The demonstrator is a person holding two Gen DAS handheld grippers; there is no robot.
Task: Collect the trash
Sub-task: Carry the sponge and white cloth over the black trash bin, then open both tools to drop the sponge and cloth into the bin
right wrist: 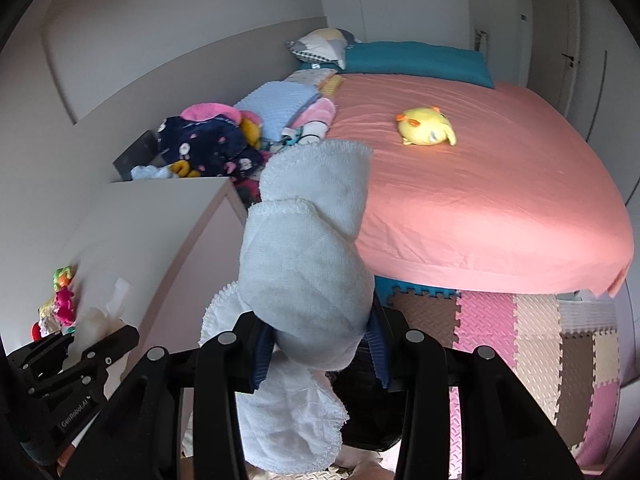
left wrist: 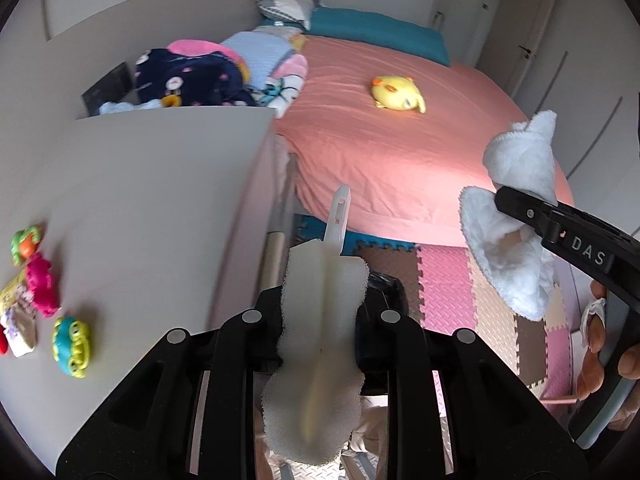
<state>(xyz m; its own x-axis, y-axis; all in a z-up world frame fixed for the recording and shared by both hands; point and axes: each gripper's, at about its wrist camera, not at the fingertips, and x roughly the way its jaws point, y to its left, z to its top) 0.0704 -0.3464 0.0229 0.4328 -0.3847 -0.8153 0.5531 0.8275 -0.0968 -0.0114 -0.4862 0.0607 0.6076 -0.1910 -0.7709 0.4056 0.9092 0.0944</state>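
My left gripper (left wrist: 322,304) is shut on a white sponge brush (left wrist: 320,344), whose pale plastic stem (left wrist: 338,220) sticks out forward past the fingertips. My right gripper (right wrist: 316,320) is shut on a bunched white cloth (right wrist: 308,240) that rises above its fingers and hangs below them. In the left wrist view the right gripper (left wrist: 520,208) enters from the right with the cloth (left wrist: 508,248), and a person's hand (left wrist: 596,340) holds it. In the right wrist view the left gripper (right wrist: 120,336) sits at the lower left. Both grippers hover over the floor between cabinet and bed.
A bed with a pink sheet (left wrist: 400,140) fills the far side, with a yellow plush toy (left wrist: 396,94) on it. To the left stands a white cabinet (left wrist: 160,200) bearing small toys (left wrist: 70,340). Clothes (left wrist: 192,76) are piled behind it. Foam mats (left wrist: 440,280) cover the floor.
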